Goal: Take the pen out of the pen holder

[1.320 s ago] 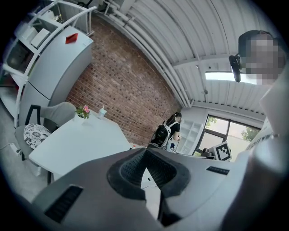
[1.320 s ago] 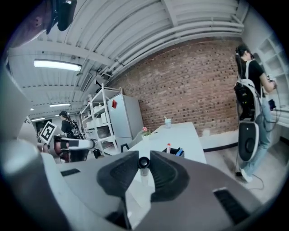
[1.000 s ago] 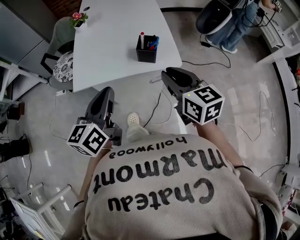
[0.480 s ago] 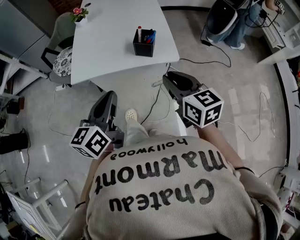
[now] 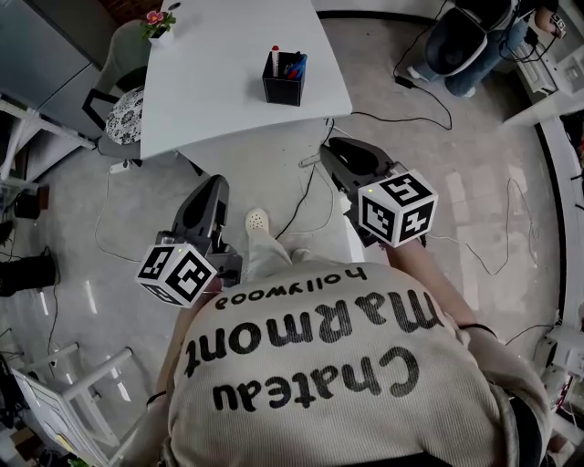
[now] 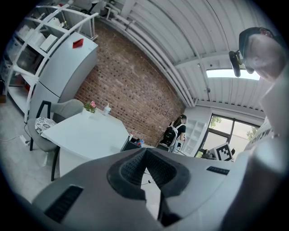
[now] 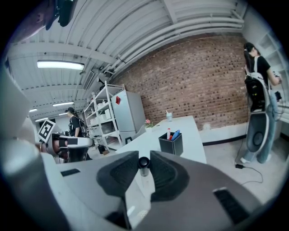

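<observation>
The black pen holder (image 5: 283,87) stands near the front edge of the white table (image 5: 219,91), with a red-capped pen (image 5: 275,59) and blue pens (image 5: 295,66) upright in it. My right gripper (image 5: 327,150) hangs over the floor short of the table, shut on a clear pen with a black cap (image 7: 143,164) that stands between its pads. In the right gripper view the holder (image 7: 171,144) lies ahead, beyond the jaws. My left gripper (image 5: 216,182) is lower left, also over the floor. Its pads (image 6: 131,167) meet at the tips with nothing between them.
A chair with a patterned cushion (image 5: 119,119) is at the table's left side, and a small flower pot (image 5: 157,23) stands on its far corner. Cables (image 5: 301,201) trail over the floor. A person with a backpack (image 7: 257,90) stands at the right. Shelving and a fridge (image 7: 128,108) line the brick wall.
In the head view the table and pen holder have slid slightly upward, away from both grippers. Both grips look the same as before.
</observation>
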`<state>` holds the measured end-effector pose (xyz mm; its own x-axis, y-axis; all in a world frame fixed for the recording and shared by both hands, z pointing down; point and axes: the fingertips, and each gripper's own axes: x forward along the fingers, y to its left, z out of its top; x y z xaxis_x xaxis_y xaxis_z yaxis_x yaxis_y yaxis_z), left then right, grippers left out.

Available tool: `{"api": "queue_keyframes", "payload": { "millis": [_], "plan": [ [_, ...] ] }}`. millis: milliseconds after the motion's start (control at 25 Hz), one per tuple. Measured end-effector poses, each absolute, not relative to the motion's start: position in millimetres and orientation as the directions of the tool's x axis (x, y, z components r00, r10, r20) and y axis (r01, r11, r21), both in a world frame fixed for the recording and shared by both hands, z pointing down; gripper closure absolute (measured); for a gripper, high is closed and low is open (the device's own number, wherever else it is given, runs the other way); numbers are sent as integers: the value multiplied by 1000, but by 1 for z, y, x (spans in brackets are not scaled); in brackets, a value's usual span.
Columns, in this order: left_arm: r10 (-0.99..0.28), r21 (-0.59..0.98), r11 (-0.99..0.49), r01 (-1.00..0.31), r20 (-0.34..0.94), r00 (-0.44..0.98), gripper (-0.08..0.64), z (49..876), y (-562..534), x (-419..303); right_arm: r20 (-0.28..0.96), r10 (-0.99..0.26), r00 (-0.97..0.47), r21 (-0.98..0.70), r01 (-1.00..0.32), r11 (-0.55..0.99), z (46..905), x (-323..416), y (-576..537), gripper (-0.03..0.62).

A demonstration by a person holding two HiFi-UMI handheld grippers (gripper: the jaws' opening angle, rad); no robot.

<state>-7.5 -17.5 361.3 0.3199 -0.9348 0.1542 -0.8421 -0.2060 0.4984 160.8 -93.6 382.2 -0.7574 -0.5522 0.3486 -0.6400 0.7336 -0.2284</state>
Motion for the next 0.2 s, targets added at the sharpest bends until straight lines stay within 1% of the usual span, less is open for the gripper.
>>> {"api": "queue_keyframes", "payload": {
  "millis": [200],
  "plan": [
    [-939, 492, -213, -844, 136, 317, 560, 357, -12, -10, 343, -556, -757, -229, -642, 732, 380, 161, -87, 512]
  ]
}}
